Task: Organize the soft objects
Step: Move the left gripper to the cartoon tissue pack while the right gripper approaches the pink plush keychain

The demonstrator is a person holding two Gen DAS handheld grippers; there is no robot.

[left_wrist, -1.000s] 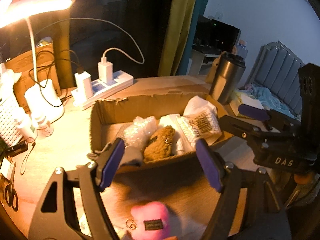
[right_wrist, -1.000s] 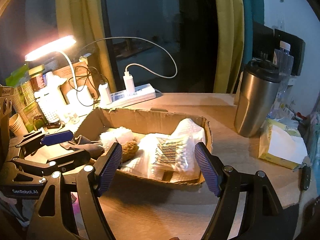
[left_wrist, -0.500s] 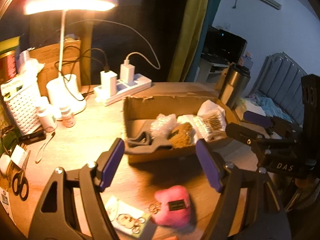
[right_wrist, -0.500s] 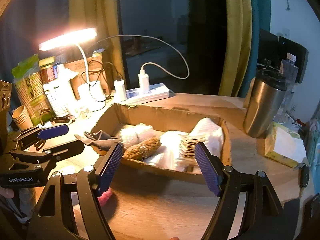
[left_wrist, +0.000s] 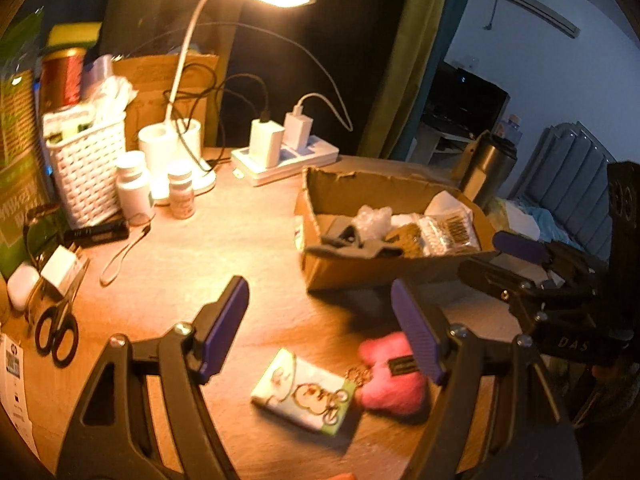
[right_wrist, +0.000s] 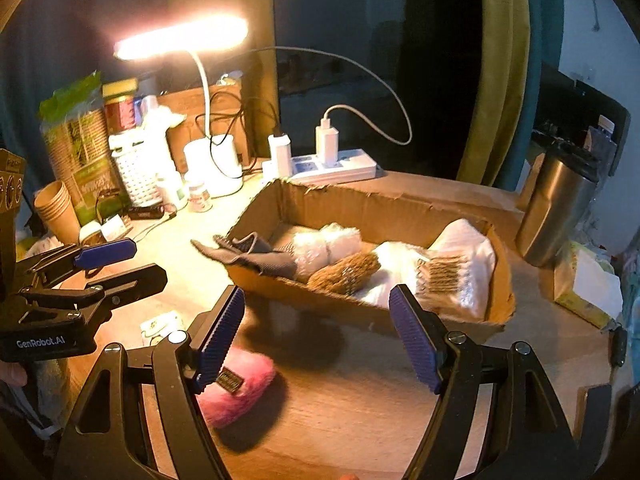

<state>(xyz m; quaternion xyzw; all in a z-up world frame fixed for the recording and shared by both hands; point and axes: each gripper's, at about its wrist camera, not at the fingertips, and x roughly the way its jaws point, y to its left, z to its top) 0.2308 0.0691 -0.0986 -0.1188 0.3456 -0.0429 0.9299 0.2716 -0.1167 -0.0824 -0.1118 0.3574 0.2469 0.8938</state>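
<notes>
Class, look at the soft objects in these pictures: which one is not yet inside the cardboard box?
The pink plush. It lies on the table in front of the cardboard box, while the grey cloth, brown plush and white packets lie in the box.

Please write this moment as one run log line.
left gripper: open, empty | right gripper: open, empty | pink plush: on table, outside cardboard box | brown plush: in box

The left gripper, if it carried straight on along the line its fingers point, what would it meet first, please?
Probably the bare wooden tabletop. The left gripper stands open and empty, aimed down at the desk left of the cardboard box. The pink plush lies nearer, under its right finger. Depth is uncertain.
</notes>
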